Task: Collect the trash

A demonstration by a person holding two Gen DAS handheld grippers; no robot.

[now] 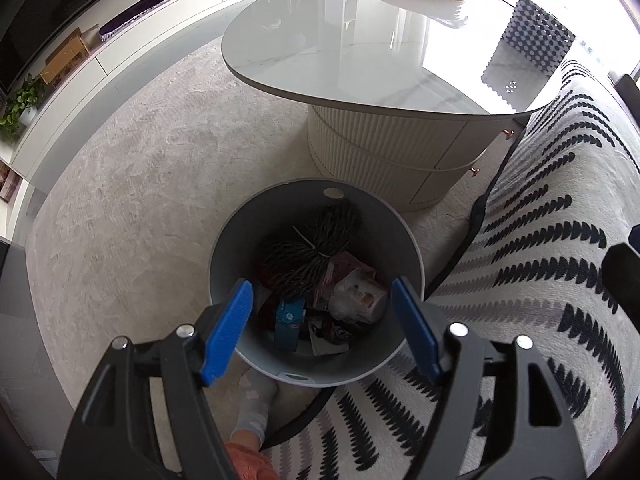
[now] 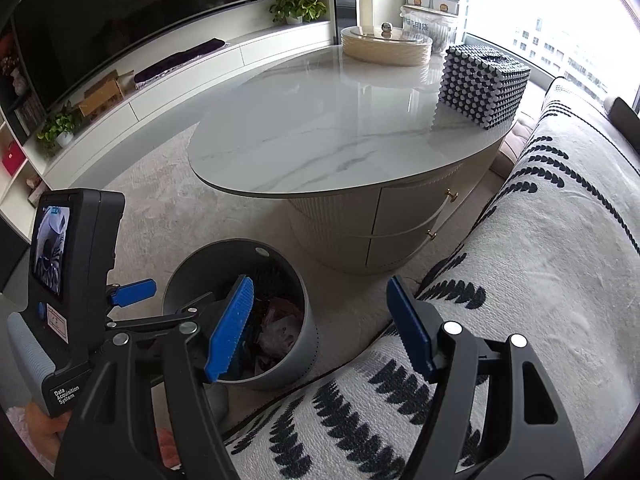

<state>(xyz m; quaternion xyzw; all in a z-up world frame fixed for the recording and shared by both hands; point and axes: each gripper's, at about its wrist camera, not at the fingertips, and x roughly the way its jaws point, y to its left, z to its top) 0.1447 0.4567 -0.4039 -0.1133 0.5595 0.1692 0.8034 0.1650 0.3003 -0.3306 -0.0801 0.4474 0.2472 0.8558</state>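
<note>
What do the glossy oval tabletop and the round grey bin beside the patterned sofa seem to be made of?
The glossy oval tabletop looks like polished marble or sintered stone: pale with grey veins and mirror-like reflections. The round grey bin looks like matte plastic or painted metal: smooth, even walls without shine; which one is unclear.

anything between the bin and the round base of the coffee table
Nothing; a bare strip of carpet separates the grey bin from the table base, clearest in the right wrist view.
</note>
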